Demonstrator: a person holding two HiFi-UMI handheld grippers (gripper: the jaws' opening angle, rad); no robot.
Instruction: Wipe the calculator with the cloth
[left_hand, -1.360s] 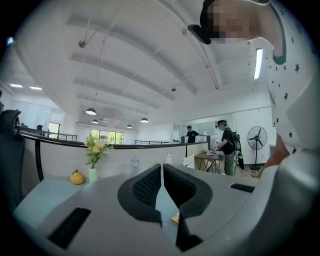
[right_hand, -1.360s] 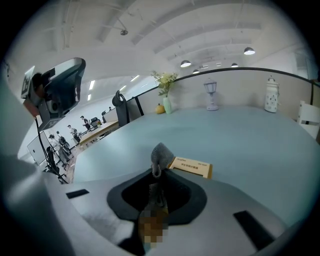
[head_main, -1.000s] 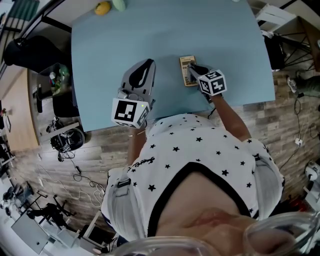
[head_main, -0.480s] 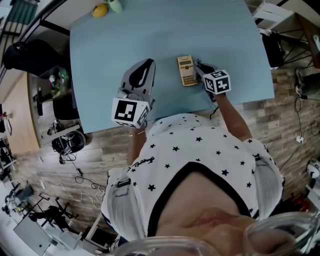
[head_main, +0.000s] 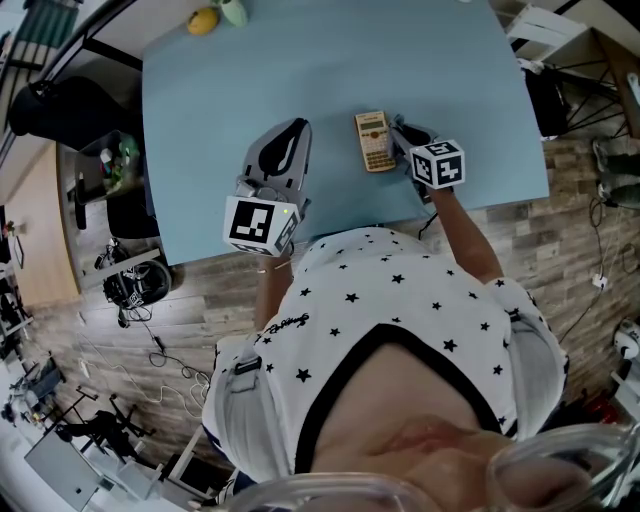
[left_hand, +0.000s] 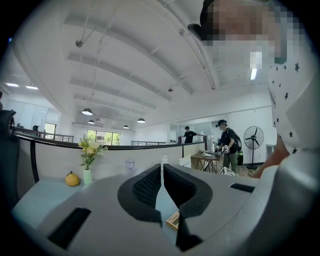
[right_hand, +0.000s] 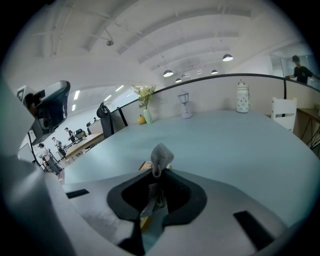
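Calculator (head_main: 374, 141) near table (head_main: 250, 70) front edge, just beside our right gripper (right_hand: 157, 175) pinching cloth (right_hand: 161, 156); our left gripper (left_hand: 162, 175) nearly closed, empty. Fruit (head_main: 204, 18) at far corner.

open-plan office or lab, pendant lamps (left_hand: 88, 111), standing fan (left_hand: 254, 137), people (left_hand: 227, 142) at work tables (left_hand: 207, 159), cables (head_main: 165, 355) on wood floor (head_main: 215, 300)

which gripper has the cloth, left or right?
The right gripper, beside the calculator: the grey cloth is pinched between its jaws. The left gripper has its jaws together with nothing between them.
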